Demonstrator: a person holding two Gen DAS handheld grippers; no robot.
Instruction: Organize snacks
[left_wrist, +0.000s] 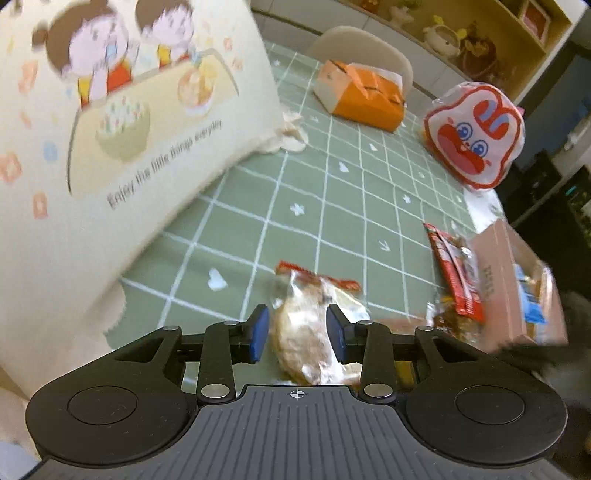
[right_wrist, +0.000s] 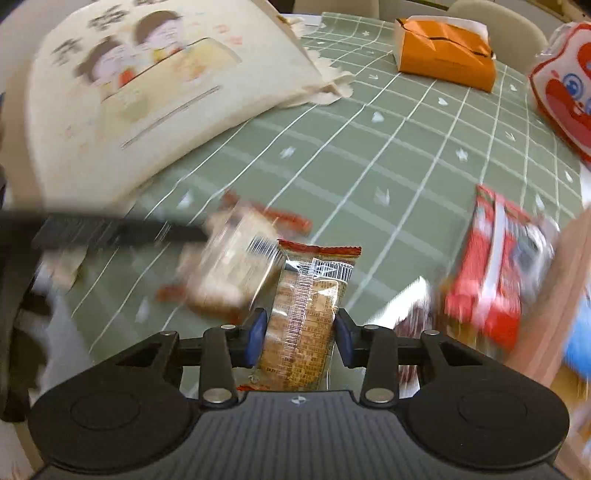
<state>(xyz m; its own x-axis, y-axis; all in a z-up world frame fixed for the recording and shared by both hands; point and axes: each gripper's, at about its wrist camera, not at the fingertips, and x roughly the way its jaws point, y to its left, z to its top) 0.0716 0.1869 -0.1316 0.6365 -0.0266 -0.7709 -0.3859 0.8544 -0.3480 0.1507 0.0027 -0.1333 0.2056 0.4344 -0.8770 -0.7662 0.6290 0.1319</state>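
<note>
**Kid:** While you hold your right gripper (right_wrist: 298, 334) over the green checked tablecloth (right_wrist: 388, 155), what is in it?

**Helper:** You have a wrapped biscuit pack (right_wrist: 306, 317) in it. Both blue pads press on its sides, so that claw is clamped on the pack.

**Kid:** And your left gripper (left_wrist: 297, 334)?

**Helper:** Another clear snack packet (left_wrist: 310, 332) sits between its blue fingers (left_wrist: 258, 332). One pad touches the wrapper. A small gap shows at the other pad, so you can't tell if it's squeezed tight.

**Kid:** Where are the other snacks?

**Helper:** Red snack packs (left_wrist: 456, 273) lie on the cloth, just beside the cardboard box (left_wrist: 506, 280) on your right. They look blurry. A big cream cartoon bag (left_wrist: 129, 129) fills your left side. Far back sit an orange box (left_wrist: 364, 94) and a red-and-white bunny bag (left_wrist: 476, 136).
</note>
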